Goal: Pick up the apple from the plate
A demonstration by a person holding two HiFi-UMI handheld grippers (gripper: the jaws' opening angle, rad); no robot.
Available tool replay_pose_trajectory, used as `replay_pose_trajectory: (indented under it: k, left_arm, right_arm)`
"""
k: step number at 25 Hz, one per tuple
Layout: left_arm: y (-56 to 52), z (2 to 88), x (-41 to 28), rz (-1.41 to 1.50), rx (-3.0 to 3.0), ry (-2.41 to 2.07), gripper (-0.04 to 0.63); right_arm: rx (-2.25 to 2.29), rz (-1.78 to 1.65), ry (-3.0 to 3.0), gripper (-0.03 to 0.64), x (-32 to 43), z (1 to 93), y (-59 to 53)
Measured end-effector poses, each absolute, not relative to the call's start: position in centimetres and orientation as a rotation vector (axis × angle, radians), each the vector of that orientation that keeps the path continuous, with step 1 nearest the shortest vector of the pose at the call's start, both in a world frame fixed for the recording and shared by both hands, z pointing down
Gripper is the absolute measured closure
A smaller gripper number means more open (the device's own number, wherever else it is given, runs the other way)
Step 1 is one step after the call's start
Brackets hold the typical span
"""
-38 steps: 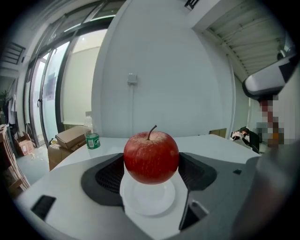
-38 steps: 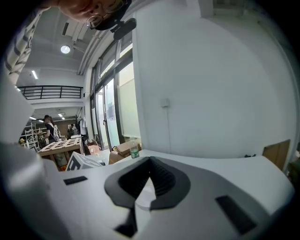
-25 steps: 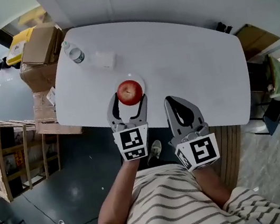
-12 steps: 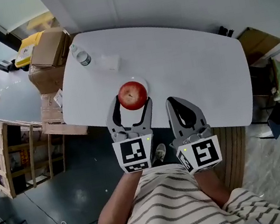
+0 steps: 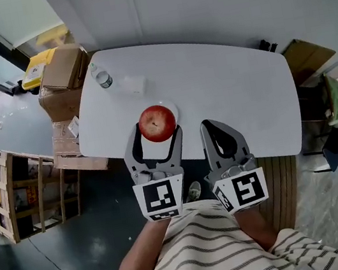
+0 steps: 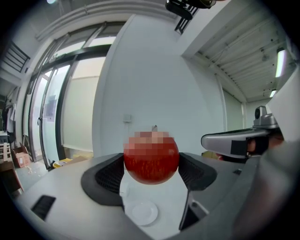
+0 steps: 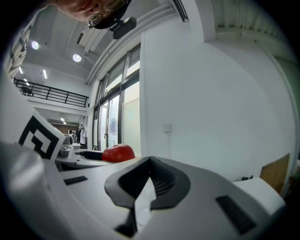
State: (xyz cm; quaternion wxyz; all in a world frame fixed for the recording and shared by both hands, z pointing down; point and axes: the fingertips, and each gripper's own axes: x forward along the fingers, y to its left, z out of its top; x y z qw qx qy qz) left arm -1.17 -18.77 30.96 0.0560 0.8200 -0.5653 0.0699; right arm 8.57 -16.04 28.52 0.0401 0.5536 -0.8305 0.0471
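A red apple [image 5: 156,123] sits between the jaws of my left gripper [image 5: 157,128], which is shut on it and holds it in the air. In the left gripper view the apple [image 6: 151,159] hangs between the two black pads [image 6: 108,174], and the small white plate [image 6: 144,212] lies bare on the table below. In the head view only the plate's rim [image 5: 173,106] peeks out behind the apple. My right gripper [image 5: 221,131] is beside it at the table's near edge, shut with nothing in it [image 7: 146,185]. From the right gripper view the apple [image 7: 118,153] shows at the left.
The white table [image 5: 231,81] carries a water bottle [image 5: 103,79] and a white packet [image 5: 133,85] at its far left. Cardboard boxes [image 5: 59,69] and a wooden crate [image 5: 1,193] stand on the floor to the left, another box [image 5: 301,53] to the right.
My left gripper has risen with the apple, which now looks larger and nearer the head camera, off the plate. The right gripper has barely moved.
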Motion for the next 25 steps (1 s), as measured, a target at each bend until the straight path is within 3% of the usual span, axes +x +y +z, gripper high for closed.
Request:
replay_pose_trajectory:
  k: [25]
  left_arm:
    - [-17.1,25.7,-1.5,0.061,2.545,-1.780,0.224]
  right_arm:
    - [1.653,0.033,-2.595,0.606,7.0,25.5,-15.7]
